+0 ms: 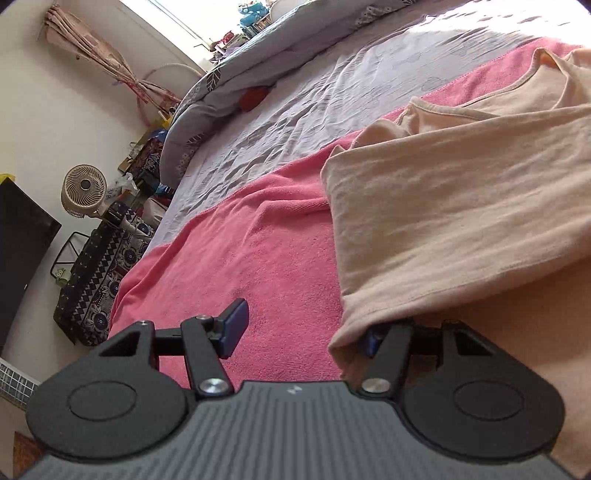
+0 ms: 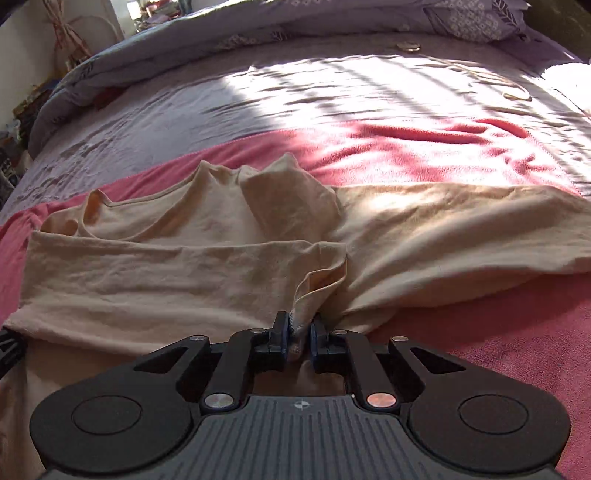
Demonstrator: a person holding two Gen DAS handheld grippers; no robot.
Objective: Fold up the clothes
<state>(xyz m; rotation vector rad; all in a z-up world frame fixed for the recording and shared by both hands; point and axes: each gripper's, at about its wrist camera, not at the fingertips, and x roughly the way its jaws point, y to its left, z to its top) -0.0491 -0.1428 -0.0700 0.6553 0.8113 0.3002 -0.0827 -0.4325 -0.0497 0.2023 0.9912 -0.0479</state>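
A peach shirt (image 1: pixel 461 206) lies partly folded on a pink towel (image 1: pixel 251 258) spread over the bed. My left gripper (image 1: pixel 303 334) is open at the shirt's near-left corner. Its left finger (image 1: pixel 233 326) rests over bare towel, and its right finger (image 1: pixel 373 339) is half hidden under the shirt's hem. In the right wrist view the shirt (image 2: pixel 184 273) has one side folded over its middle, neckline to the left. My right gripper (image 2: pixel 298 332) stands nearly shut, with a bunched fold of the shirt's hem pinched between its pads, low over the fabric.
A grey-lilac sheet (image 1: pixel 288 122) and a rolled duvet (image 2: pixel 221 33) cover the far bed. Beside the bed stand a small fan (image 1: pixel 83 188), a patterned box (image 1: pixel 99 273) and clutter. Sunlight falls across the towel (image 2: pixel 424 147) on the right.
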